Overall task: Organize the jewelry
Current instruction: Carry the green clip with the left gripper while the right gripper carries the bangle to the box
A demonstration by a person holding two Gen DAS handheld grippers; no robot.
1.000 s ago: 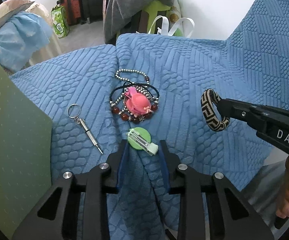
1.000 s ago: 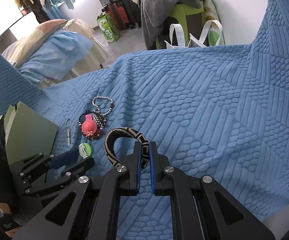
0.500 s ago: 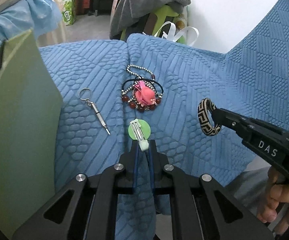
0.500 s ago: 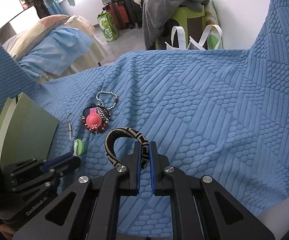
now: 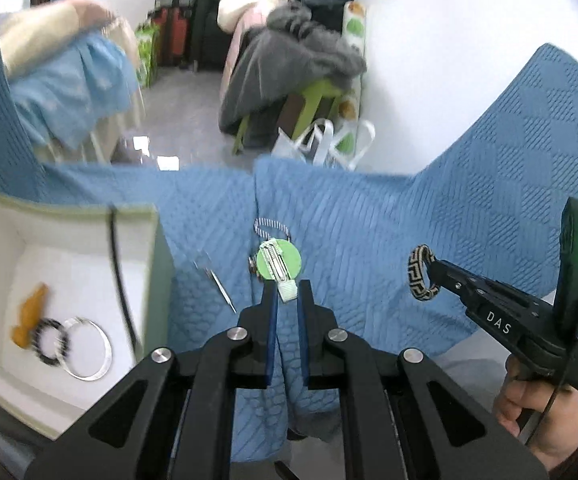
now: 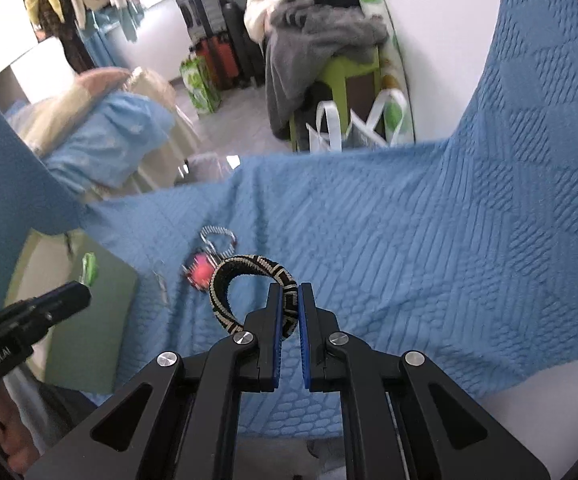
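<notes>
My left gripper (image 5: 287, 292) is shut on the tab of a round green hair clip (image 5: 280, 266), held in the air above the blue blanket (image 5: 369, 232). To its left an open green box (image 5: 61, 210) with a white inside holds an orange piece, a black beaded ring and a silver bangle (image 5: 89, 354). My right gripper (image 6: 287, 294) is shut on a black-and-cream woven bangle (image 6: 245, 266), also raised. The left wrist view shows that bangle (image 5: 420, 278) at the right. On the blanket lie a pink charm with beads (image 6: 203, 273), a silver bead chain (image 6: 217, 236) and a small keyring screwdriver (image 5: 219, 286).
The box (image 6: 89, 320) stands at the blanket's left side, beside the left gripper (image 6: 85, 292). Beyond the blanket's far edge are a green stool with grey clothes (image 5: 289, 64), white-handled bags (image 5: 329, 140), suitcases and a bed with blue bedding (image 5: 69, 88). A hand (image 5: 529, 404) holds the right gripper.
The left jaws closed on the green clip and lifted it off the blanket; the box's inside came into view. The right gripper rose too, still holding the woven bangle.
</notes>
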